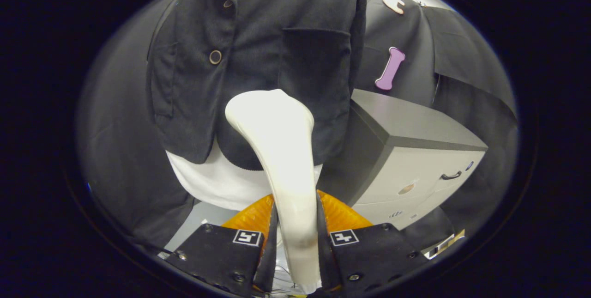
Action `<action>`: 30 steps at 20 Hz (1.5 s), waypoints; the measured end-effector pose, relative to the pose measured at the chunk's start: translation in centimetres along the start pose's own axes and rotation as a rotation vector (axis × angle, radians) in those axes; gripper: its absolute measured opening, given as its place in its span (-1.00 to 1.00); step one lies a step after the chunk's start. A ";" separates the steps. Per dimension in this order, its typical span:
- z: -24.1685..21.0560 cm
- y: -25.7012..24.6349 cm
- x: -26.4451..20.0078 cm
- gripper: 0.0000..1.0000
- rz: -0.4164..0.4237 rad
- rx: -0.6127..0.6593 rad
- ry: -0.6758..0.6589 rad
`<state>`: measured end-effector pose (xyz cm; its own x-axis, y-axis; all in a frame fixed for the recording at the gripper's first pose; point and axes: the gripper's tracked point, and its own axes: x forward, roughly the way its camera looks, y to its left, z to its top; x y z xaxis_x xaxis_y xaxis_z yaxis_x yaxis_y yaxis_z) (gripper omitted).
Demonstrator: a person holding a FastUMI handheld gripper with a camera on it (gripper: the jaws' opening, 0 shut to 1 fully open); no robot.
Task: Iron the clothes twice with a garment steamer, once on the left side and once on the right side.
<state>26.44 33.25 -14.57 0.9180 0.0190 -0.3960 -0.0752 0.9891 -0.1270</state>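
Observation:
A dark buttoned jacket [258, 57] hangs over a white shirt [217, 182] straight ahead of me. My gripper [296, 233] is shut on the white handle of the garment steamer [281, 150], with both fingers pressing its sides. The steamer's broad head rises beyond the fingers and lies against the lower part of the jacket, below the chest pocket [314, 62] and right of the button line. The face of the head is hidden from me.
A grey-topped cabinet [415, 150] with pale drawers and a dark handle stands just right of the jacket. Black cloth hangs behind and to both sides. An orange part [341, 215] shows behind my fingers.

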 end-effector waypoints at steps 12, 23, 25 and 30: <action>15.6 1.9 -9.5 -0.19 0.080 0.101 -0.231; 31.7 9.5 -16.9 -0.19 0.166 0.162 -0.438; 33.8 10.9 -17.9 -0.19 0.168 0.165 -0.454; 38.1 14.6 -18.9 -0.19 0.168 0.147 -0.501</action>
<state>22.82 52.94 25.70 0.9739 0.2099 0.0866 -0.2142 0.9758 0.0433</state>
